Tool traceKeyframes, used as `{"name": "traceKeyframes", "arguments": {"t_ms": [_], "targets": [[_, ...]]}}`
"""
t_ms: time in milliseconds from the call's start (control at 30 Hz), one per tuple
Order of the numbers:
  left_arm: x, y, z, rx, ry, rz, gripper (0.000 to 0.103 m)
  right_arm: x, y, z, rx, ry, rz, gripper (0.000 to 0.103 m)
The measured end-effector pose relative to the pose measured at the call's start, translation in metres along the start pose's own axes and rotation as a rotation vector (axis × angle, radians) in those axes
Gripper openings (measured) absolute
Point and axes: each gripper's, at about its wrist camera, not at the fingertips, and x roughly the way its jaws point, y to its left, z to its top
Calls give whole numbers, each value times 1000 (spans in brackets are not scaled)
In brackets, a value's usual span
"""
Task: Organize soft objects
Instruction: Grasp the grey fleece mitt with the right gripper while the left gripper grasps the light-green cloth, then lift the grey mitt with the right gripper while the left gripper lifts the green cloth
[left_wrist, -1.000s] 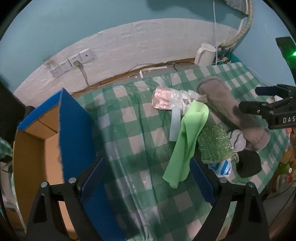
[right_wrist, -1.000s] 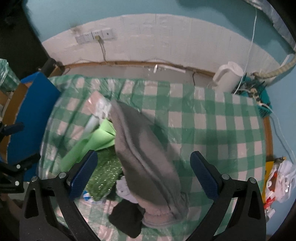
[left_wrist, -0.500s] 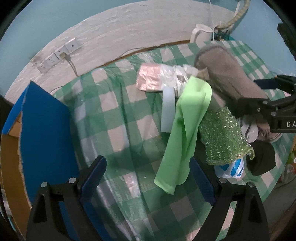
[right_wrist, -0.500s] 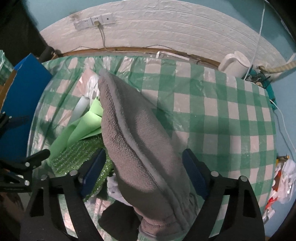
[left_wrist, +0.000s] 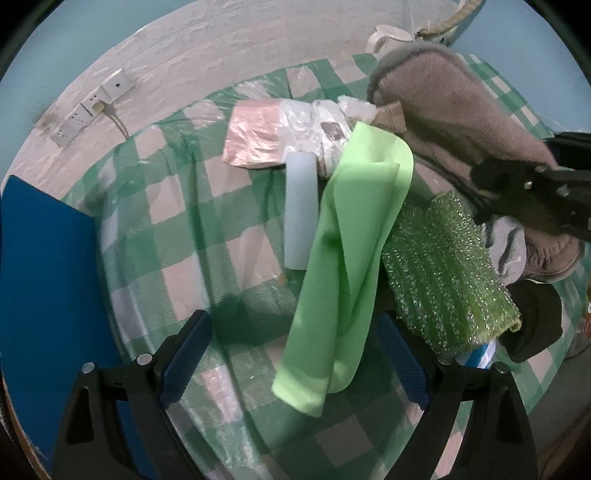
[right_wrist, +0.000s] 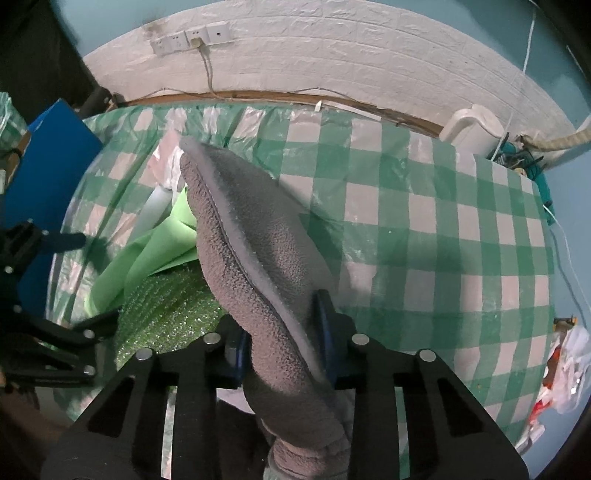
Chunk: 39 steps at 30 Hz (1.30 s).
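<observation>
A long grey fleece sock rises from the pile. My right gripper has its jaws closing, and both blue pads press on the sock's lower part; the same gripper shows from the side in the left wrist view. My left gripper stands open just above the checked tablecloth. The lower end of a light green cloth lies between its fingers, untouched. A glittery green sponge cloth, a pale blue foam roll and a pink and white plastic packet lie around it.
A cardboard box with a blue flap stands at the table's left edge. A black soft item and a white rag lie under the sock. A white kettle and cables sit at the back right. Wall sockets are behind.
My right gripper went from wide open to closed on the grey sock. My left gripper sank toward the green cloth, and the pile looks nearer and larger.
</observation>
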Motion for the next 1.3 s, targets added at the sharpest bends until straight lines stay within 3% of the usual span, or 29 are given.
{"name": "traceKeyframes", "arguments": {"t_ms": [100,167,200,300,467,533,633,1300], "targets": [[6,-5,3,5,13,-2,92,-3,-1,0,6,-1,5,26],[9,-7,6,8,15,0,85,-5,0,-1,5,0,8,25],[11,-8,6,11,15,5,77,-5,1,-1,5,-2,12,25],[15,-8,8,19,21,23,73,-8,2,-3,6,-1,23,25],[14,-12,7,39,-1,53,47,-15,2,-4,3,-15,18,25],[13,-11,5,33,-9,40,27,-17,3,-4,2,-19,15,25],[9,-10,4,28,-4,22,14,-22,4,-4,-3,-28,15,25],[-46,6,-7,-2,-97,1,10,-66,10,-7,29,-98,19,24]]}}
